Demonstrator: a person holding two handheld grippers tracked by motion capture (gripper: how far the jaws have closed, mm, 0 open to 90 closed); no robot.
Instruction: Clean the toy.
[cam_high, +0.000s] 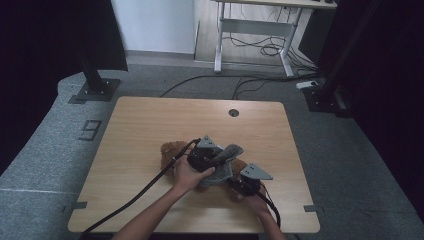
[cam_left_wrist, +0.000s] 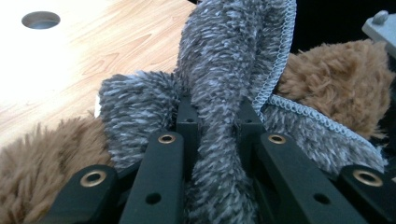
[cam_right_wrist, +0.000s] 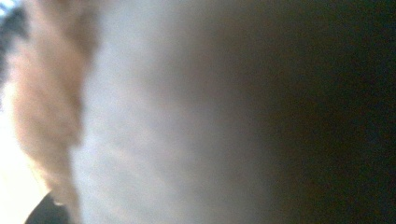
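- Tongs first: left tongs (cam_left_wrist: 217, 123) are clamped on a fold of the grey fleece cloth (cam_left_wrist: 233, 60); in the left gripper view the pile bulges out between the two black jaws, and the strip runs up and away from them.
- Right tongs (cam_high: 239, 186) sit at the near right corner of the cloth. The right gripper view is blurred grey and brown fabric right up against the lens, so the grip itself can't be seen; jaws read as closed, most likely on the cloth's near edge.
- Worktop (cam_high: 150, 125): light wood, cable hole (cam_high: 233, 112) at the far centre. The cloth pile lies at near centre, between the two hands.
- Brown furry piece (cam_high: 172, 150) lies under and beside the grey cloth, sticking out on the left and far side; in the left gripper view it shows on both sides of the grey.
- Grey cloth: stitched hem (cam_left_wrist: 280, 70) runs along the raised strip's right edge. Its long axis goes from the left tongs, far-left, to the right tongs, near-right.
- Key relation: the left hand (cam_high: 186, 175) holds the raised end, the right pins the low end. My read: any pull apart runs along that diagonal.
- Risk: the brown piece may drag along with it.
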